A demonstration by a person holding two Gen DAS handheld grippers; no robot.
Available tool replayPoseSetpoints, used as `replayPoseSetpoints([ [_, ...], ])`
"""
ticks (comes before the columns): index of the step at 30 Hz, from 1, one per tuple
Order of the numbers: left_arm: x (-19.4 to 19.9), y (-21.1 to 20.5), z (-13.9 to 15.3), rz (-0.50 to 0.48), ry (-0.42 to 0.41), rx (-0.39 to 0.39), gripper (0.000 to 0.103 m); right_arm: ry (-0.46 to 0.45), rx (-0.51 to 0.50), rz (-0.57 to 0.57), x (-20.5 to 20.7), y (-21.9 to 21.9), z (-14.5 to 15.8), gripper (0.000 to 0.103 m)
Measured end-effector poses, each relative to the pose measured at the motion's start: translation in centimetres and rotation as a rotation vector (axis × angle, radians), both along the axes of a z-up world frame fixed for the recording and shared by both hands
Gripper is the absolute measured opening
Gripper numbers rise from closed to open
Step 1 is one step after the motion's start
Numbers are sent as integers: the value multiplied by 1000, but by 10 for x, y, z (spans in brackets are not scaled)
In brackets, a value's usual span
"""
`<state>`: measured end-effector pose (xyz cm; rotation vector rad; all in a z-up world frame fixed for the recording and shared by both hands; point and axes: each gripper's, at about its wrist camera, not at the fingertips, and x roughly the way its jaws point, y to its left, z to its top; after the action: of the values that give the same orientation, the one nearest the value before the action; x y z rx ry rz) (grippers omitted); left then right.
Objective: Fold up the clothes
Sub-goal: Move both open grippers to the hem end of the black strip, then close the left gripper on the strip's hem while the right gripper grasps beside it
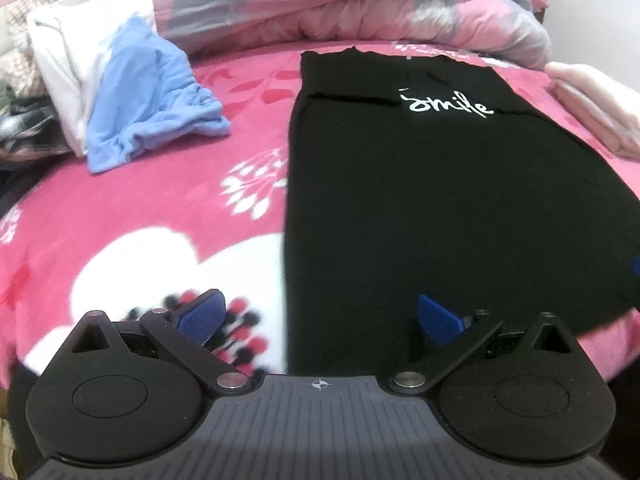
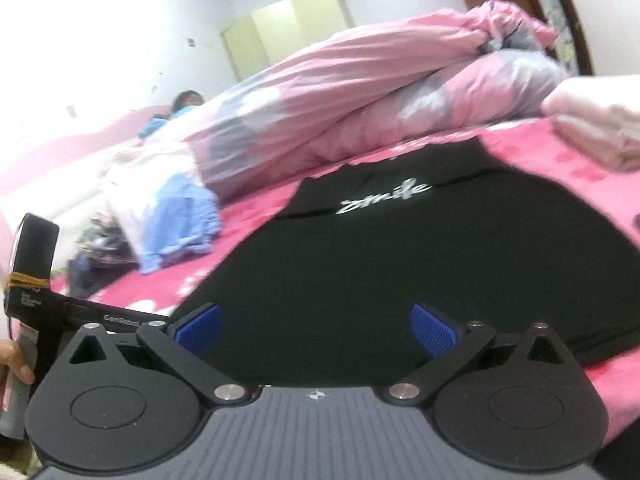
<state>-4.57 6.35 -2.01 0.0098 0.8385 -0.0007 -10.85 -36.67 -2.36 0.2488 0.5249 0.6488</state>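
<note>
A black T-shirt [image 1: 440, 200] with white "smile" lettering [image 1: 446, 106] lies flat on the pink floral bedspread [image 1: 140, 200], its sides folded in to a long rectangle. My left gripper [image 1: 318, 320] stands open over the shirt's near left edge, its blue pads [image 1: 200, 314] empty. In the right wrist view the same black T-shirt [image 2: 400, 256] spreads ahead. My right gripper [image 2: 316, 330] is open just above the shirt's near hem, holding nothing. The left gripper's body [image 2: 36, 280] shows at the far left, with a hand [image 2: 14, 364] on its handle.
A crumpled light blue garment [image 1: 152, 96] and a white one [image 1: 60, 64] lie at the left with more clothes. A pink and grey duvet [image 1: 340, 4] is bunched along the back. Folded pale pink clothes [image 1: 592, 104] sit at the right. A person [image 2: 186, 102] lies far behind.
</note>
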Motion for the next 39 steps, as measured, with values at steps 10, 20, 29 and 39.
replayPoseSetpoints([
  [10,-39,14,2,-113,2,37,103,141,159,204,4,28,-21,96],
  [20,-36,17,-4,-171,-36,-66,60,265,242,284,10,42,-34,77],
  [29,-33,27,-11,-158,-20,-136,40,412,377,262,19,30,-48,69],
  [39,-34,42,-10,-116,-38,-241,6,539,483,293,29,41,-59,67],
])
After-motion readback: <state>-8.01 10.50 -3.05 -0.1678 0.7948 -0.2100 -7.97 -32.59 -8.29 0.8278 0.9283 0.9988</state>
